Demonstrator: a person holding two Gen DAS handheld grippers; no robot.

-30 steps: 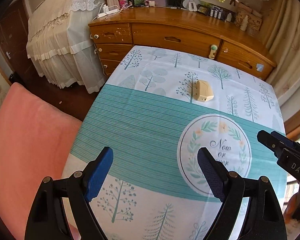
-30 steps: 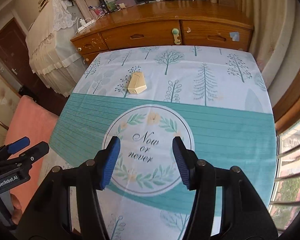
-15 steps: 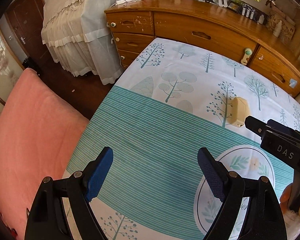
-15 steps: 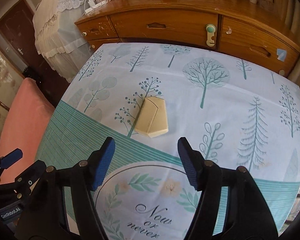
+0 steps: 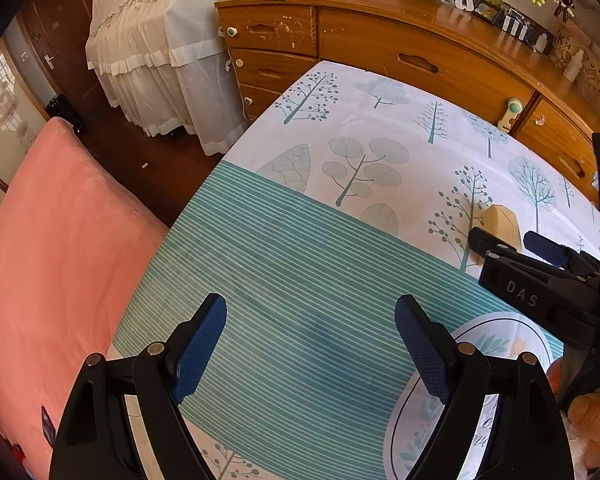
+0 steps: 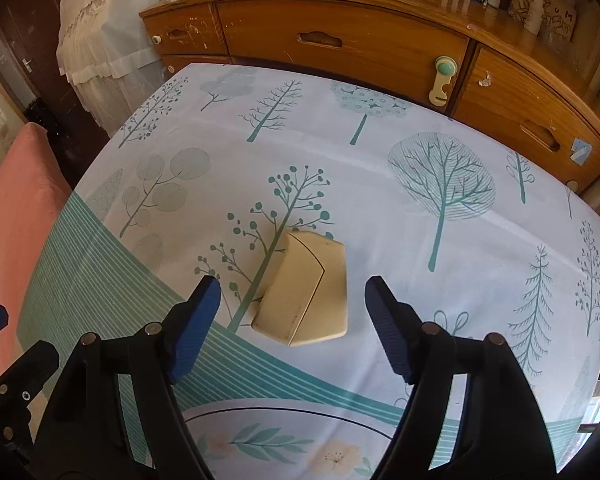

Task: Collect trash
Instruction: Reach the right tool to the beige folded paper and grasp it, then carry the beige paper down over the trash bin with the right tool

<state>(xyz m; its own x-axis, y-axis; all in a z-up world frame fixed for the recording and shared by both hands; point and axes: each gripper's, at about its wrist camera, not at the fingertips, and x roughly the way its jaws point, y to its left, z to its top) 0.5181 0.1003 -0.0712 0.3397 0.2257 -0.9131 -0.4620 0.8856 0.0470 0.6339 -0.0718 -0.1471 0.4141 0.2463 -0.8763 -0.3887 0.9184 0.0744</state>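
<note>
The carton (image 6: 306,292) lay flat on the cloth (image 6: 420,208), uncollected, at 12 o'clock from the right gripper (image 6: 291,320). That gripper's jaws had just been opening and stood wide, flanking the carton's near end without contact. The left gripper (image 5: 310,344), at 9 o'clock, stood wide and empty; grasp and disposal remained.

Table covered by tree-print tablecloth (image 6: 440,184) with teal striped band. Wooden dresser (image 6: 380,40) stands against table's far edge; pale green knob latch (image 6: 444,76) on its front. Pink cushion (image 5: 51,248) along table's left edge; white lace-draped furniture (image 5: 147,60) beyond far-left corner.
</note>
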